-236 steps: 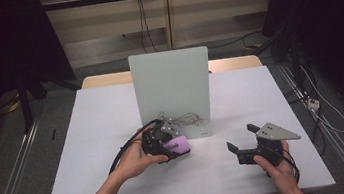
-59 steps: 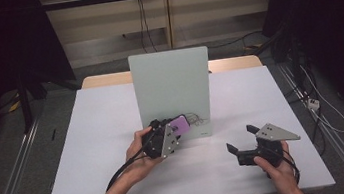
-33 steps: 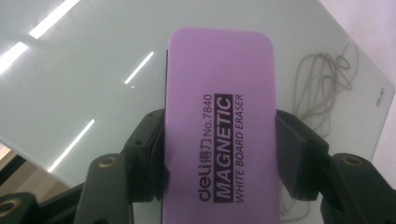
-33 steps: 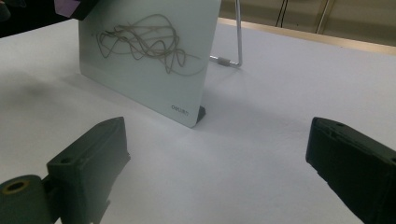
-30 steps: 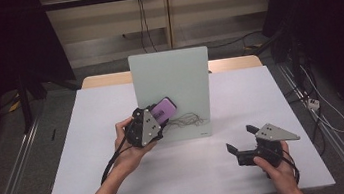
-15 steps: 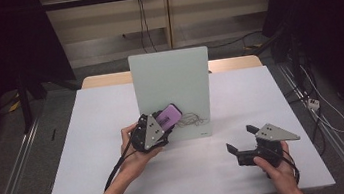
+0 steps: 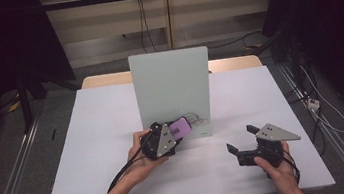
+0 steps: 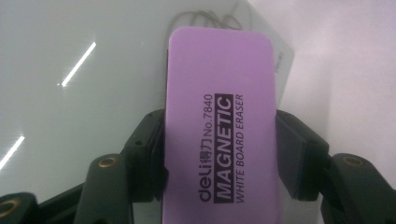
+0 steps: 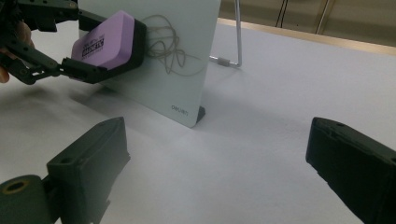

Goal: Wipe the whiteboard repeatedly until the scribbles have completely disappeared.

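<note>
Going left to right: the left gripper [image 7: 165, 139] is pinching a purple rectangular whiteboard eraser with a black felt base [image 8: 219, 121] by its long sides, and the eraser sits against the lower part of the pale upright whiteboard on a wire stand [image 7: 171, 84], right next to a thin grey scribble of looping pen lines [image 9: 170, 46]. From the right gripper view the felt side looks like it's on the board just left of the scribble, though I can't swear it's fully flat.

To do this wipe well, I'd say keep the felt flush to the board, slide sideways across the whole scribble with steady pressure, and don't shove hard, since the board only leans on that stand and could tip backwards. A few overlapping passes probably beat one fast swipe.

Further right, the right gripper [image 7: 246, 142] rests low over the white table [image 7: 89, 138], jaws spread wide with nothing between them.

Count: one eraser, one board, one scribble, two grippers.
</note>
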Demonstrator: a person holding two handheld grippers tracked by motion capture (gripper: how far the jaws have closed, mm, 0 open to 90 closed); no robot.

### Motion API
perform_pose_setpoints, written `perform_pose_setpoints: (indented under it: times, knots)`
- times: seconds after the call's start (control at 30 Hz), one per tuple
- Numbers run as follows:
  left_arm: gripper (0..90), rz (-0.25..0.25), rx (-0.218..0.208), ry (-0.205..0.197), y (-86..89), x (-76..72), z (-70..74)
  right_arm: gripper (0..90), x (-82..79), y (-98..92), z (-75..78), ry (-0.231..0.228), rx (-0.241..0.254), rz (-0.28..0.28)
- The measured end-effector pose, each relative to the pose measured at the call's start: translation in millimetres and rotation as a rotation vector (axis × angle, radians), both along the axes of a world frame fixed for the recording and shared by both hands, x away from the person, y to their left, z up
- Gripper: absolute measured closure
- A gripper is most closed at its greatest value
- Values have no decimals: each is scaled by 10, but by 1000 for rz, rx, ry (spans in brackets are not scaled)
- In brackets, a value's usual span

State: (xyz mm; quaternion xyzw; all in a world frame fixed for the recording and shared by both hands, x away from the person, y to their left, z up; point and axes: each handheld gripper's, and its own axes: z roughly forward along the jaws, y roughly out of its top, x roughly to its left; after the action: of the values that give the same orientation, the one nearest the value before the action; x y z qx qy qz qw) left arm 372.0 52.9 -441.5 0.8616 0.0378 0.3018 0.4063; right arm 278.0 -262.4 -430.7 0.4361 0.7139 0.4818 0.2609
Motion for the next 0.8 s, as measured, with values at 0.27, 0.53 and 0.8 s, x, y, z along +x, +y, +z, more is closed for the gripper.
perform_pose_setpoints:
  times: [0.27, 0.53, 0.8]
  knots:
    - [410, -49, 63, -4, -103, -51, -67, 55, -3, -4, 2, 1, 6, -3]
    - [410, -47, 42, -42, -50, 41, 67, 55, -4, -4, 3, 0, 5, -3]
    - [410, 28, -81, -78, 127, 187, 398, 55, -3, -5, 0, 1, 2, -1]
